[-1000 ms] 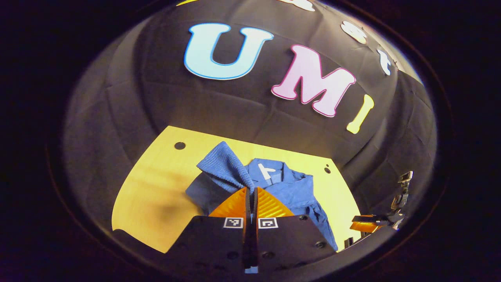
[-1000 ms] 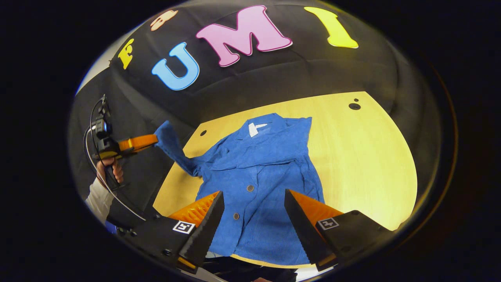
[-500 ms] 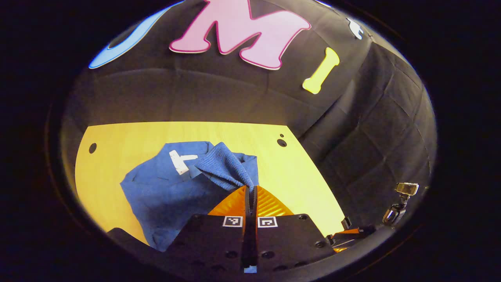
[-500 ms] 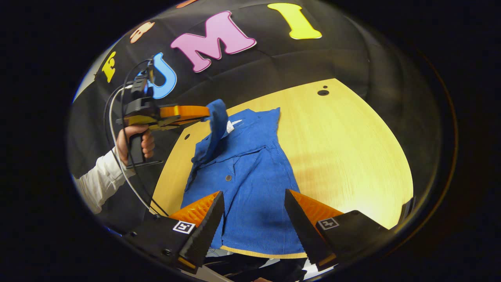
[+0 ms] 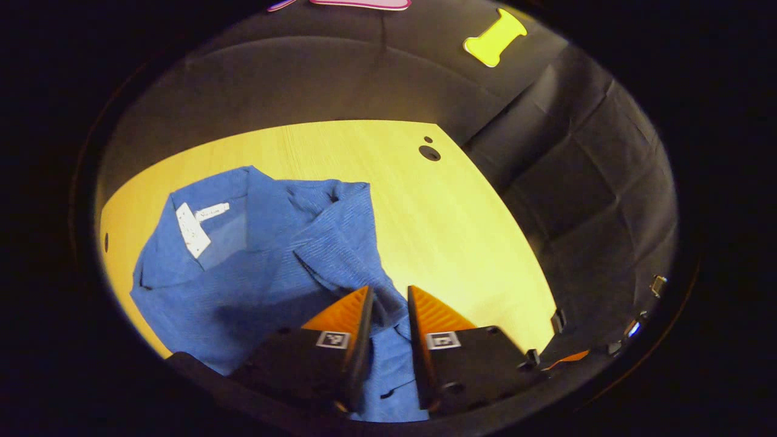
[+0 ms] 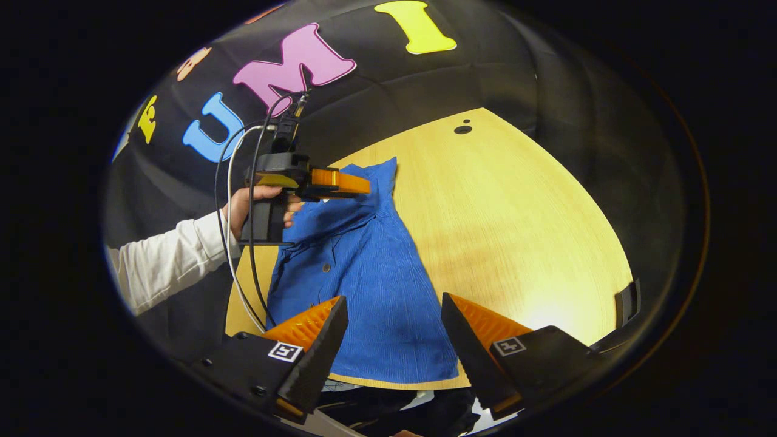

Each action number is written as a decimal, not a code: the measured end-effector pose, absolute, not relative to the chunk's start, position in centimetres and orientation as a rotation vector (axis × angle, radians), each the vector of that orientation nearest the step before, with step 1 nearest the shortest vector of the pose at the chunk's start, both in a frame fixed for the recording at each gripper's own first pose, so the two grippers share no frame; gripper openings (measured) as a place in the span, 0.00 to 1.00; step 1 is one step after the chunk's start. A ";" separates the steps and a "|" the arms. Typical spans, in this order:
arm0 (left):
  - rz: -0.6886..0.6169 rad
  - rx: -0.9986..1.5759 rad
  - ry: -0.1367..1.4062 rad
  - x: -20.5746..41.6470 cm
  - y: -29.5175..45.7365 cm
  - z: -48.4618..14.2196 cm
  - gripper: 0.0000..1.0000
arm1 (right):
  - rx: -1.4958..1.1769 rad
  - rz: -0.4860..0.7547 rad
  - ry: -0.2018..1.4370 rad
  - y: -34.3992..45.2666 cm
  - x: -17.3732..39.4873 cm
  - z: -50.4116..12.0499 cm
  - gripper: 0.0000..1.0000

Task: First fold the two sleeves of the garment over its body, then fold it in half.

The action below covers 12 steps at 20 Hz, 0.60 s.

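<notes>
on the wooden table [image 6: 516,200], blue garment [image 6: 370,273]

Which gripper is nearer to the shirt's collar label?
Left. The left gripper hovers over the folded sleeve just below the collar label; the right gripper sits at the shirt's hem.

In the right gripper view, a blue corduroy shirt [image 6: 370,285] lies flat on the pale wooden counter [image 6: 516,224], its hem at the near edge and small dark buttons running up its front. The right gripper [image 6: 388,318] hangs above the hem with its fingers [image 6: 315,358] spread wide, touching nothing. Farther off, a hand [image 6: 258,203] in a white sleeve [image 6: 164,261] holds the left gripper [image 6: 364,187] over the shirt's upper part (whether it grips cloth cannot be told), cables [image 6: 240,200] looping from it.
</notes>
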<state>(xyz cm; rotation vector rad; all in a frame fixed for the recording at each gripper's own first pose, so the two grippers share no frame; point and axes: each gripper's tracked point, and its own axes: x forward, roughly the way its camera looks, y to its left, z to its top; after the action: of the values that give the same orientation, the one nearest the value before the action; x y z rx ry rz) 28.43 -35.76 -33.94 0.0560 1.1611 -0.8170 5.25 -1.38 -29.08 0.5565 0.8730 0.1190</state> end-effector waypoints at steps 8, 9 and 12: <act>-0.733 0.142 0.982 25.0 -25.5 -28.4 0.85 | 0.526 0.084 0.934 0.0 3.5 -31.8 0.98; -0.713 0.156 0.986 23.1 -22.8 -28.2 0.85 | 0.519 0.089 0.952 0.6 3.0 -32.3 0.98; -0.586 0.181 1.052 16.3 -12.9 -29.1 0.85 | 0.448 0.101 1.017 1.6 1.5 -34.0 0.98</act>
<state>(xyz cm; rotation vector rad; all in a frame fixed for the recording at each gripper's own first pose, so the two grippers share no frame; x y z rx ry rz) 16.34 -12.88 -29.07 0.1806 1.0520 -0.5856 1.50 1.64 -34.04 0.4475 1.0169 0.1008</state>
